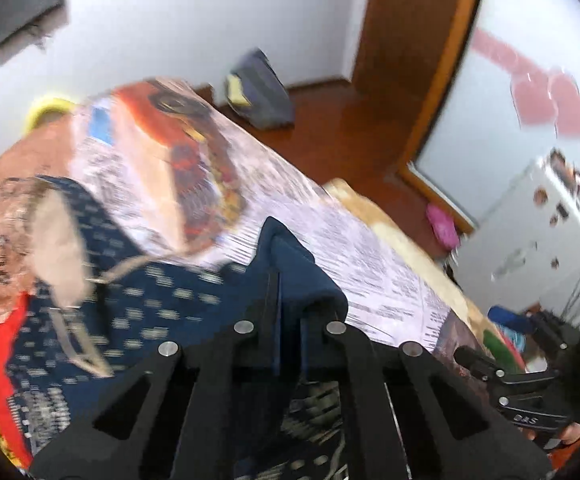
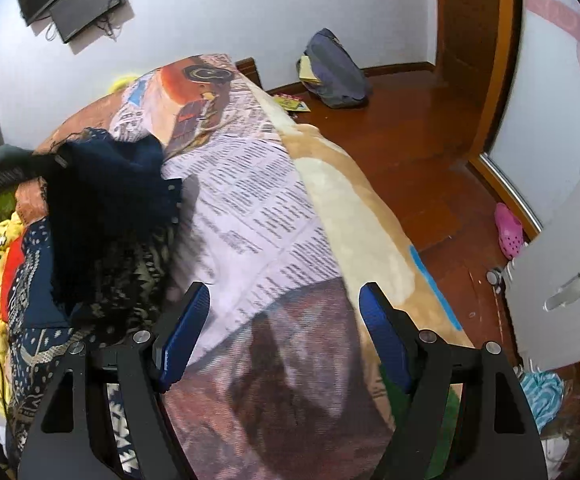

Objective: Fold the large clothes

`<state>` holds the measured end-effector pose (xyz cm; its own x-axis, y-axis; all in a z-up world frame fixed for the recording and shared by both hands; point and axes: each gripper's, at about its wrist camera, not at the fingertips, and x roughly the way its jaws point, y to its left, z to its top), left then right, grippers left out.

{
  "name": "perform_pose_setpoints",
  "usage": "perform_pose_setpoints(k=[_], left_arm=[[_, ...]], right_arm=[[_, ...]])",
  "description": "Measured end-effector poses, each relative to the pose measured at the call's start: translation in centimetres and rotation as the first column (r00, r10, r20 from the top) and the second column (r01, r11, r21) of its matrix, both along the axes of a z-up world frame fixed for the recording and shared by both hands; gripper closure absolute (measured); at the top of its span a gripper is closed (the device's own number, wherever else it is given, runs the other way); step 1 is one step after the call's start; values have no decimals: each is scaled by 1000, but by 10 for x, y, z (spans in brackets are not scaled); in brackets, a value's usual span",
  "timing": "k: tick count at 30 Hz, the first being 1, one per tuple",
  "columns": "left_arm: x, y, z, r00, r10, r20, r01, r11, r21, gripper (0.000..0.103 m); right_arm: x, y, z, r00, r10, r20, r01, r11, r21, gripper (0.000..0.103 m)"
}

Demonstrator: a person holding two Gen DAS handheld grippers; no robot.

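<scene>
A: Our left tongs (image 1: 286,316) are clamped on the navy garment (image 1: 293,264) bunched ahead of them on the bed (image 1: 369,256).

B: Only our right view shows the right tongs (image 2: 284,336) gaping, empty; garment to their left.

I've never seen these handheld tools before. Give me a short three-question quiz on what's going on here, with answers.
1. True or false: the right tool is clamped on a garment.
2. What is the left tool pinching?
A. the pink shoe
B. the dark blue garment
C. the grey backpack
3. Fill in: the clothes lie on a bed whose cover is printed like a ____.

Key
1. False: its blue pads stand apart over the bed cover, with nothing between them.
2. B: the jaws are closed on a fold of dark blue cloth.
3. Newspaper.
</scene>
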<state>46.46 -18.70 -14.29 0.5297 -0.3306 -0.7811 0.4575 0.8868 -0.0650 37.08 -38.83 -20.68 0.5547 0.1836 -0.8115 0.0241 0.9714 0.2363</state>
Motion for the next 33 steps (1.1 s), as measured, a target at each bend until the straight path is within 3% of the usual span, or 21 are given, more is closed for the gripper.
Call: perform_pose_setpoints(k=[6, 12, 17, 25, 27, 30, 31, 33], left_arm=[[-20, 82, 45, 987, 106, 119, -106, 994, -3, 97], [-37, 167, 46, 960, 248, 132, -249, 969, -11, 97], [-51, 227, 9, 931, 363, 33, -361, 931, -45, 97], [-81, 283, -70, 878, 468, -102, -468, 883, 22, 96], [-86, 294, -90, 864, 486, -129, -482, 874, 61, 89], [-93, 302, -112, 852, 505, -137, -493, 863, 112, 68], [-95, 305, -118, 848, 513, -131, -501, 858, 118, 60], [-99, 316, -125, 832, 536, -141, -529, 844, 90, 54]], right_arm=[[4, 26, 14, 997, 65, 34, -64, 998, -5, 29], [19, 68, 26, 987, 151, 57, -150, 988, -20, 29], [29, 114, 19, 964, 264, 26, -264, 964, -25, 29], [36, 163, -17, 927, 364, -93, -373, 920, -119, 29], [34, 166, -18, 922, 375, -96, -385, 913, -136, 29], [34, 165, -20, 920, 377, -110, -390, 910, -139, 29], [35, 164, -22, 920, 374, -120, -388, 912, -135, 29], [38, 163, -29, 917, 369, -150, -387, 915, -118, 29]])
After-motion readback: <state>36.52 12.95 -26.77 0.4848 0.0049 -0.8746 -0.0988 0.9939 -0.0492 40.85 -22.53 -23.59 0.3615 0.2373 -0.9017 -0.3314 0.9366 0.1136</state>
